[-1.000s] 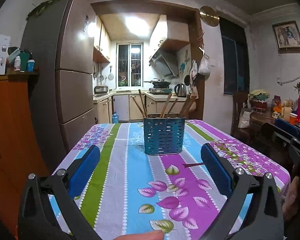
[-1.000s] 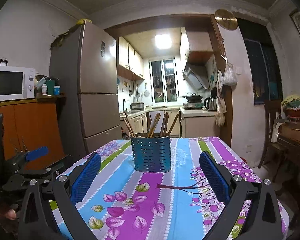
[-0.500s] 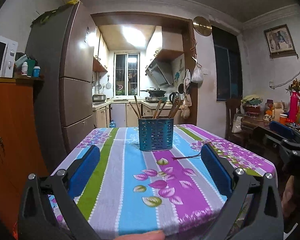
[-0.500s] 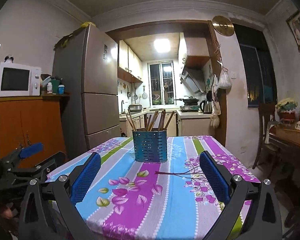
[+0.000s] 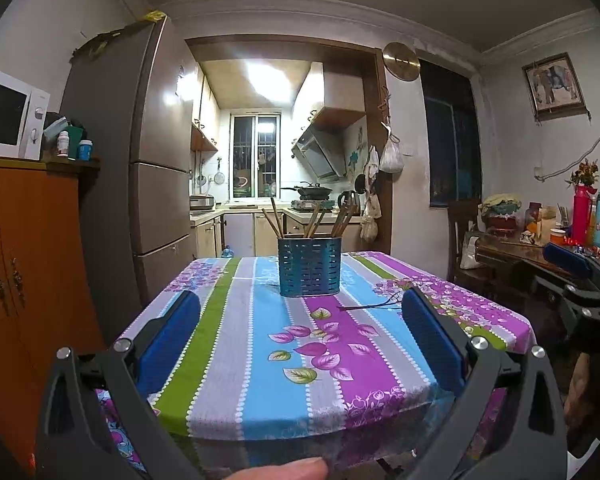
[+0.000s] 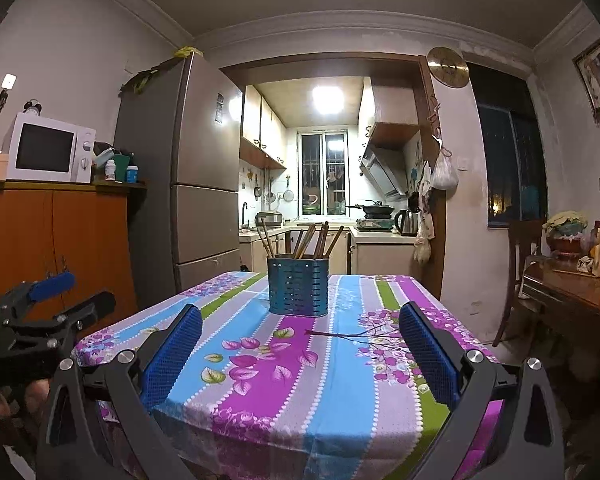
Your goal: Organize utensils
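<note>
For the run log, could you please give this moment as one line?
left tool: open, empty | right tool: open, empty | chopsticks: upright in blue holder | loose stick: on tablecloth

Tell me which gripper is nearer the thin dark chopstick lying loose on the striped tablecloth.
Right, slightly. The right gripper faces the dark chopstick almost head-on; the left gripper has it off toward its right finger.
</note>
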A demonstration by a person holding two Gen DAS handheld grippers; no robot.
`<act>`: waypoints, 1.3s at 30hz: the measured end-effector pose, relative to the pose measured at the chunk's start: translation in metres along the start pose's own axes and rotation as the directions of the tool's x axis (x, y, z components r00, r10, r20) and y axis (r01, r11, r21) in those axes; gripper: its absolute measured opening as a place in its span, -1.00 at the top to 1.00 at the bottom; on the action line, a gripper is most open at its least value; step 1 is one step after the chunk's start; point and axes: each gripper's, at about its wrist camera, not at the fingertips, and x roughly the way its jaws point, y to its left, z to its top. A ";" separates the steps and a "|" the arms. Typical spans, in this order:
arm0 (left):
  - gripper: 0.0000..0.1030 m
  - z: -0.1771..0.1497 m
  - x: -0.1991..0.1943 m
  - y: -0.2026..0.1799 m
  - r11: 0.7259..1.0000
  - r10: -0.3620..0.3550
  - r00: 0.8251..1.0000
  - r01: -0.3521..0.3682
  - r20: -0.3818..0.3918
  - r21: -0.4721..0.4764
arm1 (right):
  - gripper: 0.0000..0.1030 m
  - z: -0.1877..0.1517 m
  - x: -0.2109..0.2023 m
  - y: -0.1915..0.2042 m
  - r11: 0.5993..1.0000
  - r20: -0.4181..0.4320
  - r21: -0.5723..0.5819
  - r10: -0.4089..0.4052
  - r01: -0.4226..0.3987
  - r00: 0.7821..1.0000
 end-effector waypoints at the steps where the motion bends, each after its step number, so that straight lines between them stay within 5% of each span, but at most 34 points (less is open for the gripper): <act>1: -0.89 0.001 -0.001 0.000 1.000 0.001 1.000 -0.001 0.002 -0.001 | -0.91 0.000 -0.001 -0.001 1.000 0.000 -0.001 -0.001 0.001 1.000; 39: -0.89 -0.002 0.004 -0.021 0.999 0.019 0.999 -0.018 -0.026 0.048 | -0.91 -0.002 -0.005 -0.001 1.000 0.006 0.000 -0.021 0.021 1.000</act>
